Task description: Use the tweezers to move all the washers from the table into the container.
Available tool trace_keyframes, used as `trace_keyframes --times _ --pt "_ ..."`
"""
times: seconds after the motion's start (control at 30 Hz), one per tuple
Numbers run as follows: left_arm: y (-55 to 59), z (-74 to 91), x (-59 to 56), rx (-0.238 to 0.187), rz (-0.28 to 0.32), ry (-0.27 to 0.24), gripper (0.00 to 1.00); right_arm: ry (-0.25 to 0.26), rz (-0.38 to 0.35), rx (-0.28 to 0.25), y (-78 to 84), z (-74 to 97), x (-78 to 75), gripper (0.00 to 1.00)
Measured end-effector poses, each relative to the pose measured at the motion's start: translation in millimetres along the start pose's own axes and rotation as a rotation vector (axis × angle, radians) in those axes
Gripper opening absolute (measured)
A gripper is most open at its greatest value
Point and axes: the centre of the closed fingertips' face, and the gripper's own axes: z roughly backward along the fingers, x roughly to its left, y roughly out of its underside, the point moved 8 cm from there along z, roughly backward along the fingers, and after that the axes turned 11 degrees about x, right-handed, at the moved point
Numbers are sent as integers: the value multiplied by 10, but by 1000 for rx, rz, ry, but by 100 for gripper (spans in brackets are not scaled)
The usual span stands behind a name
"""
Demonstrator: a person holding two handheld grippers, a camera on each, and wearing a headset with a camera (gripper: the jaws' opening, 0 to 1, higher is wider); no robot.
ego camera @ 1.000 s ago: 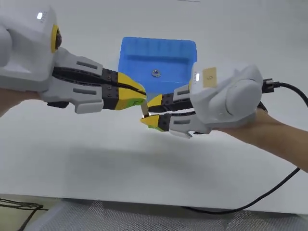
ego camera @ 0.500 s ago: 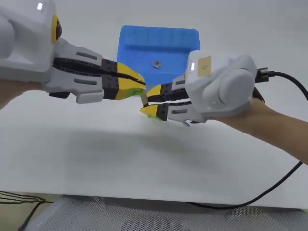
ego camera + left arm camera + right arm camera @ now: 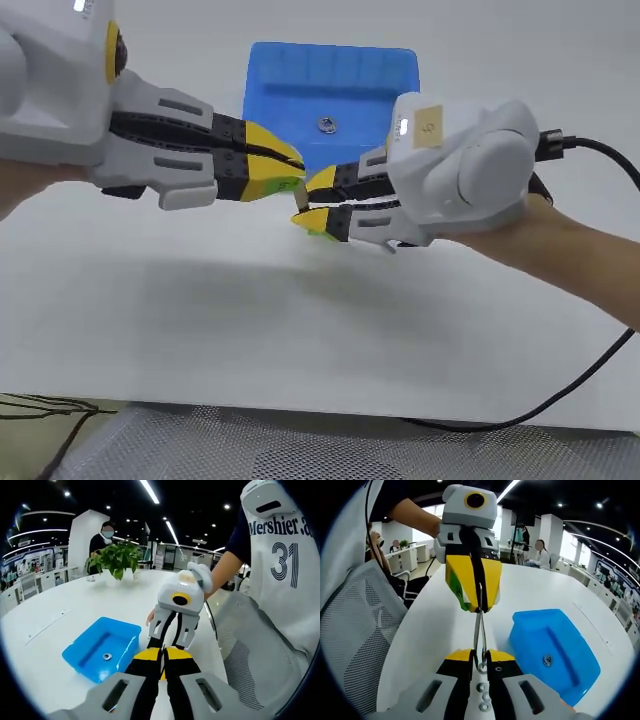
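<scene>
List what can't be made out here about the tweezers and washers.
- Tweezers far end: right gripper view, buried between the left gripper's fingers; whether it holds a washer cannot be told.
- Near end: same view, hidden between the right gripper's fingers.
- Table beneath both grippers: head view, covered by them.
- Washer in the container: head view, too small for detail.

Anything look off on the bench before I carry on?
Nothing is spilled or damaged. One oddity: the tweezers are in mid-air, apparently clamped at both ends by the left gripper and the right gripper, so they can't pick anything. One washer lies in the blue container.
</scene>
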Motion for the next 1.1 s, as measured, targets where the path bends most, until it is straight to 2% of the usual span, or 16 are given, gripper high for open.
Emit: trace_keyframes --times 0.67,0.9,1.1 --pt "-6 -20 -34 15 11 20 6 11 -3 21 17 -13 24 11" --pt "-95 80 -56 7 -2 17 6 20 4 3 -80 74 25 11" --pt "-236 168 -64 11 -21 23 6 45 24 -14 -186 183 19 11"
